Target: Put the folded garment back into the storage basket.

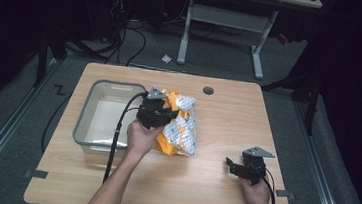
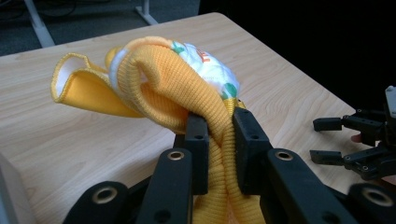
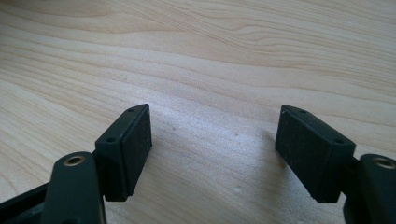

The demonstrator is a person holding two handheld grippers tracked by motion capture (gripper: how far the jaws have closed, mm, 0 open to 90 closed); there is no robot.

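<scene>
Reaching in from the near edge of the table [image 1: 210, 195], our two forearms come up from the bottom of the high view. Nearest to us, our right hand [image 1: 256, 193] rests close to the near right corner, wrist low, with the right gripper [image 1: 229, 166] pointing left across the wood. Its jaws stand wide apart with nothing between them; in the right gripper view the right gripper [image 3: 212, 149] frames bare table grain [image 3: 210, 56].

Farther in, our left forearm angles up and slightly right toward the middle of the table, and the left hand [image 1: 140, 134] wraps the body of the left gripper [image 1: 167, 115]. Its jaws are drawn narrow and clamp a fold of the yellow knitted garment [image 1: 179, 127]. In the left gripper view the left gripper [image 2: 215, 144] pinches the ribbed yellow edge of the garment [image 2: 159, 84], which bunches up beyond the pads [image 2: 198, 140] with a white printed part on top.

The garment sits near the table's middle, just right of the grey plastic bin [image 1: 88, 108], which stands toward the left edge. Beyond them, a round hole [image 1: 208, 90] lies near the far edge.
</scene>
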